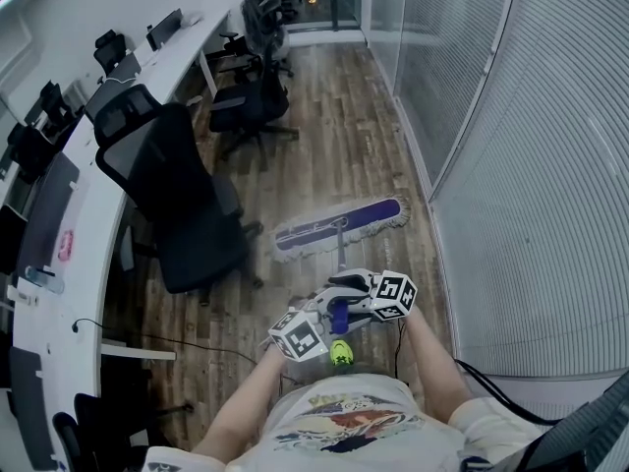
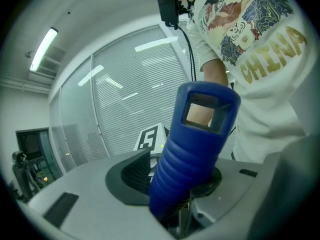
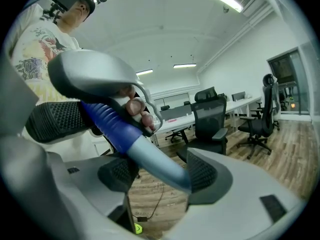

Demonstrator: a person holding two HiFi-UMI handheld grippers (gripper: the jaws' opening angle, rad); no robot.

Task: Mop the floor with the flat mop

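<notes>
The flat mop head [image 1: 339, 223], purple with a white fringe, lies on the wooden floor ahead of me, angled up to the right. Its thin pole [image 1: 340, 252] runs back to a blue ribbed handle [image 1: 339, 315] held between both grippers. My left gripper [image 1: 316, 324] is shut on the blue handle [image 2: 192, 149], whose end with a square hole sticks out past the jaws [image 2: 172, 181]. My right gripper [image 1: 362, 301] sits just beyond it, shut on the grey pole [image 3: 155, 161] below the blue grip [image 3: 107, 121]; the pole lies slantwise between its ridged pads [image 3: 160, 173].
A black office chair [image 1: 187, 214] stands close to the left of the mop head. A long white desk [image 1: 93, 155] with monitors runs along the left, with more chairs [image 1: 251, 96] farther down. A glass wall with blinds [image 1: 511, 165] bounds the right. A cable [image 1: 182, 343] lies on the floor.
</notes>
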